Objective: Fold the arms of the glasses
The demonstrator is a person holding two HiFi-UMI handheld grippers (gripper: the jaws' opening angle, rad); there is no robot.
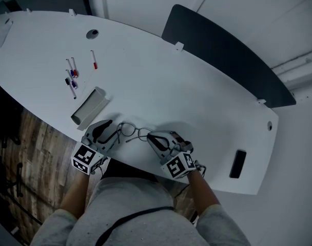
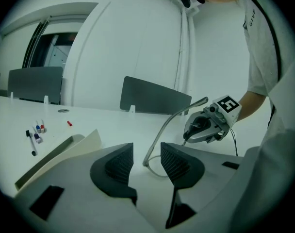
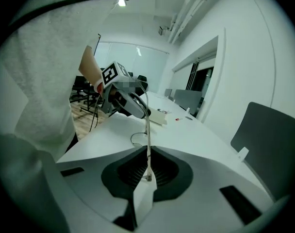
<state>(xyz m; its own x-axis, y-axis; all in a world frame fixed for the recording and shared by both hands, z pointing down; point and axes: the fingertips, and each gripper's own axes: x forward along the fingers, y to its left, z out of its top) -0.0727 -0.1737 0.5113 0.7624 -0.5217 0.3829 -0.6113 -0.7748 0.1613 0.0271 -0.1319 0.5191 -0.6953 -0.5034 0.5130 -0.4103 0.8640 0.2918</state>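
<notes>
A pair of thin wire-rimmed glasses point(image 1: 131, 130) lies at the near edge of the white table point(image 1: 187, 91), between my two grippers. My right gripper point(image 3: 147, 171) is shut on one arm of the glasses point(image 3: 147, 130), which runs up and away from the pads. My left gripper point(image 2: 146, 161) stands open; the other arm of the glasses point(image 2: 167, 125) passes between its ribbed pads point(image 2: 119, 163) without touching them. In the head view the left gripper point(image 1: 116, 132) is at the frame's left end, the right gripper point(image 1: 151, 136) at its right end.
A grey open case point(image 1: 89, 106) sits just beyond the left gripper. Several markers point(image 1: 72, 78) and a red-capped one point(image 1: 94, 60) lie farther back. A black flat object point(image 1: 238, 163) lies at the right. A dark chair back point(image 1: 222, 50) stands behind the table.
</notes>
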